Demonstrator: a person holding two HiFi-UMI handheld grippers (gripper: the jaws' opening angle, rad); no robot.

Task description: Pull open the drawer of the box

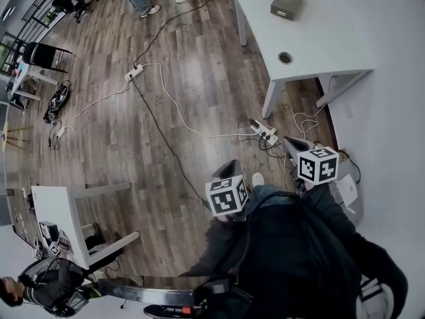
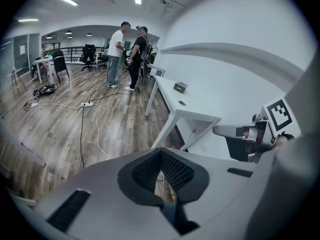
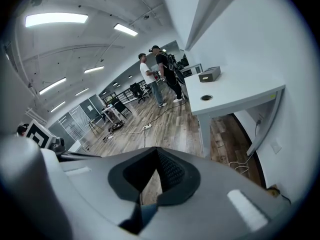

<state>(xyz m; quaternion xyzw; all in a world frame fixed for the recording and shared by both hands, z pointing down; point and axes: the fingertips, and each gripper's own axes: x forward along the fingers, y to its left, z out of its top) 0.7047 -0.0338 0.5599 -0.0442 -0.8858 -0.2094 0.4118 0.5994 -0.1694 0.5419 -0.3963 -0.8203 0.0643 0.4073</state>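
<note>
The small grey box (image 1: 287,2) sits at the far end of a white table (image 1: 332,38), well away from both grippers. It also shows in the left gripper view as the box (image 2: 180,87) and in the right gripper view as the box (image 3: 209,74); its drawer is too small to make out. My left gripper (image 2: 160,153) is shut with nothing between its pads. My right gripper (image 3: 156,152) is shut and holds nothing either. In the head view both marker cubes, left (image 1: 228,196) and right (image 1: 317,165), hang over the wooden floor, short of the table's near end.
Power strips (image 1: 266,132) and cables (image 1: 172,105) trail across the wooden floor. The table has a round cable hole (image 1: 285,57). Two people (image 2: 127,54) stand far off beyond the table. A smaller white table (image 1: 60,218) and another person (image 1: 46,291) are at the lower left.
</note>
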